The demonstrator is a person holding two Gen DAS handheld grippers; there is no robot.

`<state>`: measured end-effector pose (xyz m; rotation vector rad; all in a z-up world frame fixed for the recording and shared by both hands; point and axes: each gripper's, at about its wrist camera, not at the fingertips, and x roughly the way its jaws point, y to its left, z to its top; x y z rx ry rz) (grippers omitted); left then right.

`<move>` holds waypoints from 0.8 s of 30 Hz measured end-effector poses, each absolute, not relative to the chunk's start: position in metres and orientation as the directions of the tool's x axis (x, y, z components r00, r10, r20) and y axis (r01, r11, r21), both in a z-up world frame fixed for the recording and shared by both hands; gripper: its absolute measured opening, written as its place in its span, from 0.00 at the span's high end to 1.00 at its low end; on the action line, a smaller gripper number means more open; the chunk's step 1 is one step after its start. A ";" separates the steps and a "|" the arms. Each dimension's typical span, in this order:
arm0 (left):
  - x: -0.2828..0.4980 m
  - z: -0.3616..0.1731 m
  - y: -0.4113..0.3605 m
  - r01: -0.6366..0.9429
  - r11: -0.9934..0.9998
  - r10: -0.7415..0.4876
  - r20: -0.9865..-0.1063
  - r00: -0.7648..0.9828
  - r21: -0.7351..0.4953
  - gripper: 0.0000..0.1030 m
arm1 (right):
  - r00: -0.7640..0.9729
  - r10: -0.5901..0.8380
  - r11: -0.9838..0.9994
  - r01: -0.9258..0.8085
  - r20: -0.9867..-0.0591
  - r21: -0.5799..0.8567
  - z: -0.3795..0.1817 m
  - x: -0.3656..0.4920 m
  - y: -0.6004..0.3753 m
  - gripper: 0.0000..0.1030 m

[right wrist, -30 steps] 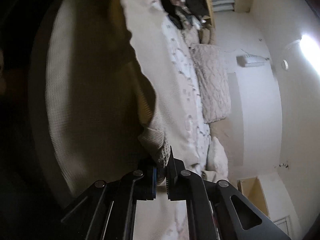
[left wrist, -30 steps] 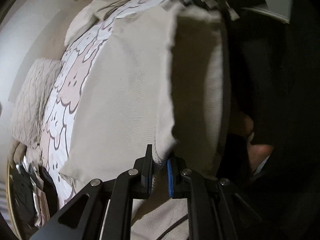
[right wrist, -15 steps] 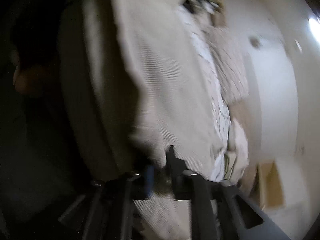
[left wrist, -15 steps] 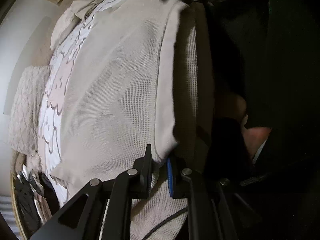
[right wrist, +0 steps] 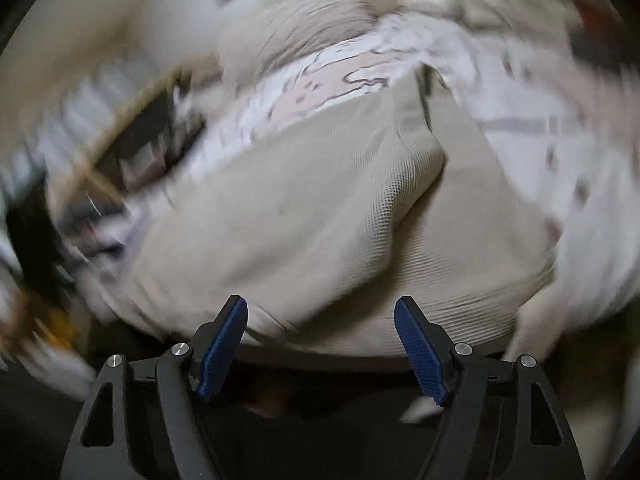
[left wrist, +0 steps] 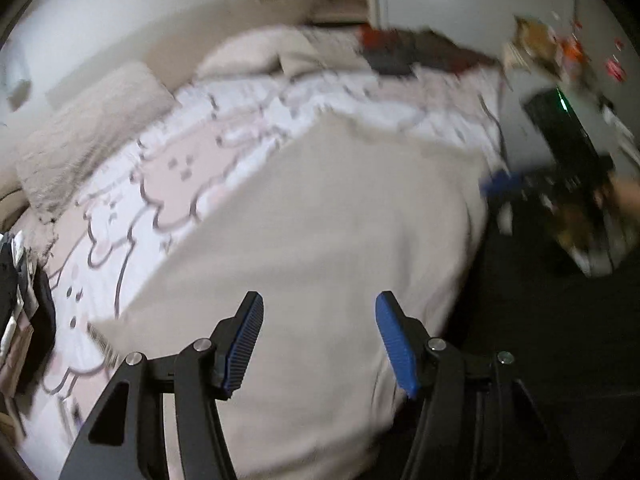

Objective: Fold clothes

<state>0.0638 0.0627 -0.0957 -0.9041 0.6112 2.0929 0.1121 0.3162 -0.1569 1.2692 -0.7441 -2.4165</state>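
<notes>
A beige knit garment lies spread on the patterned bed cover, reaching the bed's near edge. My left gripper hovers over its near part, jaws opening, with nothing pinched between the blue pads. In the right wrist view the same garment shows a fold ridge running up its middle. My right gripper is above its near hem, jaws opening and free of the cloth. In the left wrist view the right gripper's blue pad shows blurred at the garment's right side.
A textured pillow and a pale one lie at the bed's far side. Dark clothes sit at the far corner. A pile of clothes is at the left. Dark floor lies to the right of the bed.
Both grippers held the garment's edges pinched and hanging; now both have let go and opened, the garment lies flat on the bed, and both views have rolled round.
</notes>
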 end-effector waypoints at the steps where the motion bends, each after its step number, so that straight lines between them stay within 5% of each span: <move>1: 0.065 -0.105 0.077 -0.788 -0.603 0.462 -0.750 -0.473 0.125 0.44 | -0.559 -0.553 -0.747 0.005 -0.618 0.665 -0.166 0.112 0.321 0.26; 13: 0.099 -0.205 0.163 -0.845 -0.506 0.437 -0.793 -0.424 0.172 0.46 | -0.645 -0.707 -0.259 -0.145 -0.290 0.955 -0.221 0.069 0.341 0.26; 18: 0.112 -0.215 0.151 -0.841 -0.522 0.437 -0.802 -0.407 0.143 0.46 | -0.705 -0.676 -0.188 -0.114 -0.213 0.975 -0.209 0.053 0.348 0.26; 24: 0.089 -0.198 0.159 -0.844 -0.517 0.442 -0.799 -0.408 0.145 0.46 | -0.745 -0.628 -0.246 -0.083 -0.224 0.966 -0.182 0.057 0.356 0.26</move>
